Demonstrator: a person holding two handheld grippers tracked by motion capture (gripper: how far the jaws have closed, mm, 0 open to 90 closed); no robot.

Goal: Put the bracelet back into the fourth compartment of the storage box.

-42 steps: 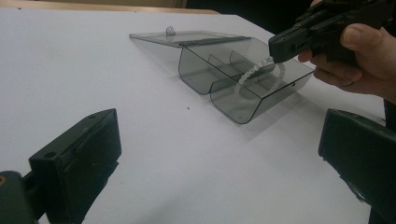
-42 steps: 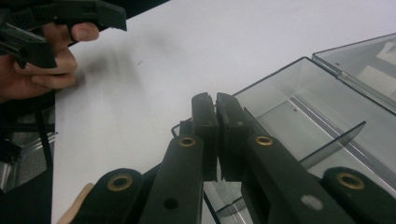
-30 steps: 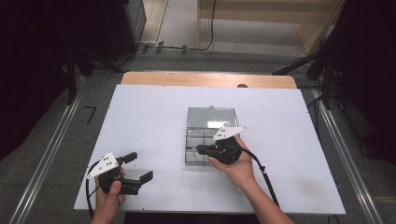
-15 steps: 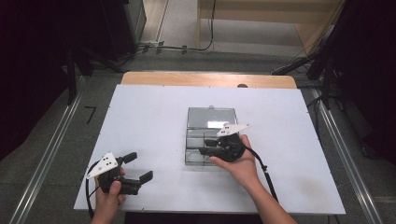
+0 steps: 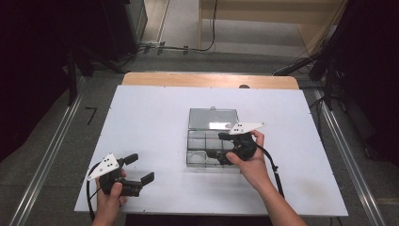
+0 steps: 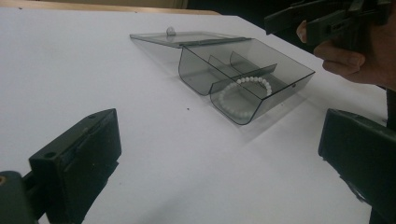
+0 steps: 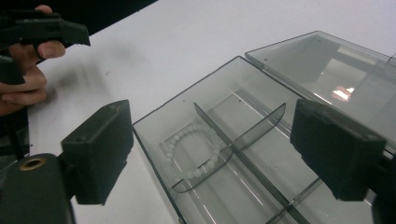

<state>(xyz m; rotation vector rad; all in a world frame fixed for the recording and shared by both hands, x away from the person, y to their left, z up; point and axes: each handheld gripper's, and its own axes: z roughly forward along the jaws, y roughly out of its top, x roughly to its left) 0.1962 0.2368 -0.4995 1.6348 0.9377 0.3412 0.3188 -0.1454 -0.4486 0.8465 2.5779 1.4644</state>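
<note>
– What's the right gripper (image 5: 222,148) doing?

– It hovers over the near part of the clear plastic box (image 5: 211,140), jaws spread wide with nothing between them. They have just been opening. In the right gripper view (image 7: 205,154) the two black jaws stand on either side of the box's compartments, touching neither wall.

– And the bracelet?

– The white bead bracelet (image 7: 192,151) lies flat in the near-left compartment of the box, a curved divider just beside it. The left gripper view shows it too, bracelet (image 6: 245,95) on the floor of that compartment, free of any gripper.

– Is the box shut?

– No, the lid (image 5: 212,118) is thrown open and lies flat on the table on the far side, hinged to the box.

– Where's the other hand?

– The left gripper (image 5: 141,168) sits at the near-left corner of the white table (image 5: 141,117), well apart from the box. Its jaws are spread too and hold nothing; in its own view (image 6: 219,163) only bare table lies between them.

– Anything else about?

– Just a wooden edge (image 5: 207,80) at the table's far side.
</note>
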